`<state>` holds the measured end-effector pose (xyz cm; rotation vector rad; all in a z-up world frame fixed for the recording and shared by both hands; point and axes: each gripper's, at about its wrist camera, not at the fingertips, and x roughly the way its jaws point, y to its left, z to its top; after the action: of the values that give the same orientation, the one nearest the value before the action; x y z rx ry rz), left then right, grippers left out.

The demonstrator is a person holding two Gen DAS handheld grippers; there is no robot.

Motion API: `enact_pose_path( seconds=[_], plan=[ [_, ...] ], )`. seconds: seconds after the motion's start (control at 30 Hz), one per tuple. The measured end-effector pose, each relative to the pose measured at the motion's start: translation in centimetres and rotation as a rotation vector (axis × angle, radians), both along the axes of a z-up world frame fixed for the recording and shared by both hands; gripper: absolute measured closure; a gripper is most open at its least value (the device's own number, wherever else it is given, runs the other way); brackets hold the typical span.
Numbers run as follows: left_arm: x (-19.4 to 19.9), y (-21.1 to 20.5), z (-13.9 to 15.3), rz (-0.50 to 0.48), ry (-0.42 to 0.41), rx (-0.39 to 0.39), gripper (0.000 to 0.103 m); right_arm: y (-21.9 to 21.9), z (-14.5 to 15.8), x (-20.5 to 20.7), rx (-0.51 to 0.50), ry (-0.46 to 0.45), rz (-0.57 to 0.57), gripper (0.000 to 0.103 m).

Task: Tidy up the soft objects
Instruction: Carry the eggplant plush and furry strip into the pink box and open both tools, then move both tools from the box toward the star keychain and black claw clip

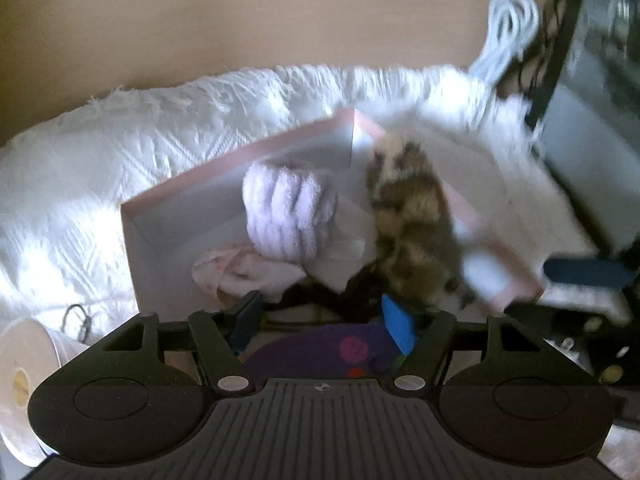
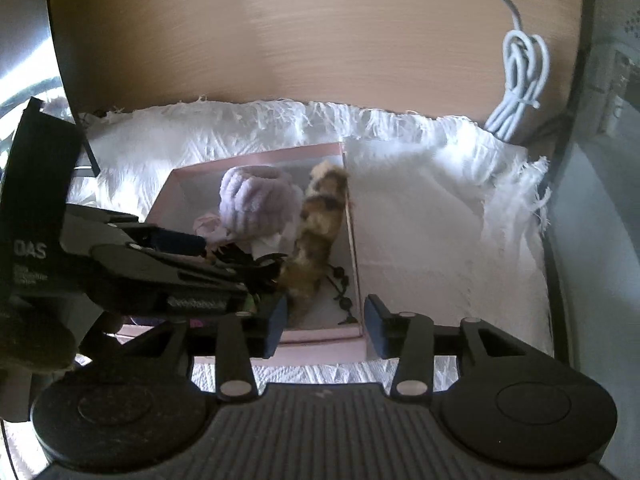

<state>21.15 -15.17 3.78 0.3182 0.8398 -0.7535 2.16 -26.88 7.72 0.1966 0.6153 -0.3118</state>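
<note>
Dim, motion-blurred fisheye views; bright patches on cloth (image 1: pixel 80 168).

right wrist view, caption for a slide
Open right gripper at a pink box holding a lilac scrunchie and furry scrunchie.

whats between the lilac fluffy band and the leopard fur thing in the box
Only a narrow strip of white paper on the box floor separates the lilac band from the leopard fur piece, clearest in the right wrist view.
</note>
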Motion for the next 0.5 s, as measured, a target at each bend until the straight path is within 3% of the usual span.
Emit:
enact_pose_path(
  seconds=[0.1,0.23,0.3,0.5],
  plan=[
    [0.3,2.3,2.0,0.037,-0.020,-0.200,0.031,0.0,-0.1,-0.1,0.007,-0.007,0.003,0.060],
    [1.0,5.2,4.5,0.091,-0.030,-0.404,0.032,0.7,0.1,0.1,-0.002,-0.020,0.021,0.060],
    [1.0,6.9,5.5,0.127,-0.032,-0.459,0.032,1.0,0.2,0.1,-0.012,-0.022,0.028,0.060],
    [-1.5,13.5,7.5,0.215,-0.074,-0.525,0.032,2.5,1.1,0.6,-0.023,-0.029,0.106,0.060]
  ],
)
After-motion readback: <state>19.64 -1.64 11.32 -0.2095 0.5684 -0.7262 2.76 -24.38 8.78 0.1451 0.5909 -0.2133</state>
